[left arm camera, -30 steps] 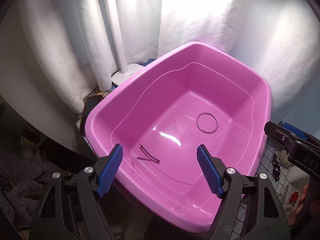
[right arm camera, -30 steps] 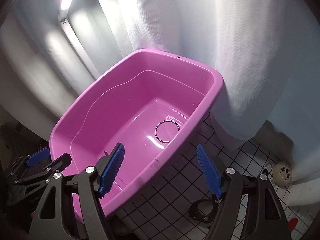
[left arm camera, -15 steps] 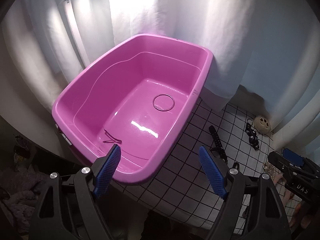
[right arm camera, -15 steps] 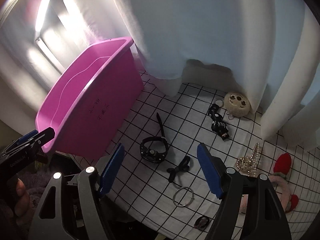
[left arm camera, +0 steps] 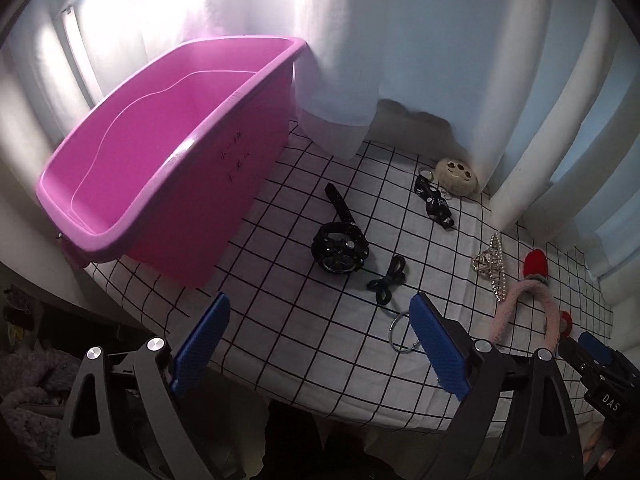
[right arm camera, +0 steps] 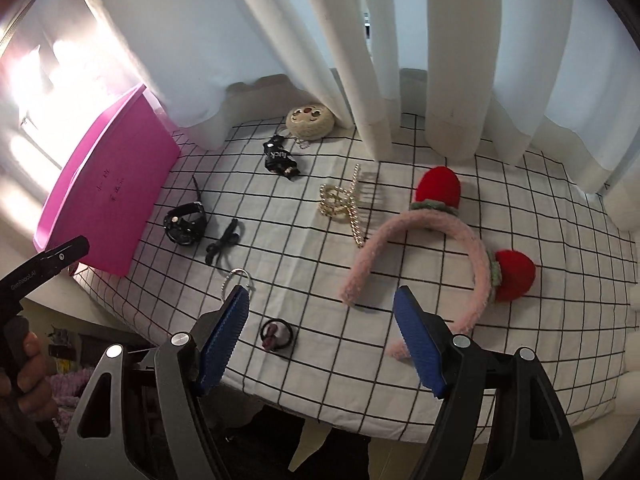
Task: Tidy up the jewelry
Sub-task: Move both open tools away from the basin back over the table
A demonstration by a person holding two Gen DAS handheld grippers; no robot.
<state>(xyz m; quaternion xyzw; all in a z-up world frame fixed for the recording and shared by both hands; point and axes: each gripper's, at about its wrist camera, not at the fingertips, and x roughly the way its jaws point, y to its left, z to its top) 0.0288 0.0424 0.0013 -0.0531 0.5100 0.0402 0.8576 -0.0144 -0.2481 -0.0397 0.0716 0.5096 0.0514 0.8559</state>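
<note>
Silver bangle (left arm camera: 403, 333) partly hidden behind opening, empty left gripper (left arm camera: 318, 346); right gripper (right arm camera: 320, 340) gapes empty.

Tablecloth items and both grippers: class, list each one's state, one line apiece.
Left gripper: jaws opening, nothing between.
Right gripper: open, empty.
Pink tub: upright on the cloth.
Black watch: strap fastened, on cloth.
Pink headband: lying flat.
Pearl clip: lying on cloth.

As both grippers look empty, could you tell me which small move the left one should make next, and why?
Probably lower the left gripper, jaws opening and empty, over the silver ring by its right finger; it is the nearest piece outside the pink tub.
</note>
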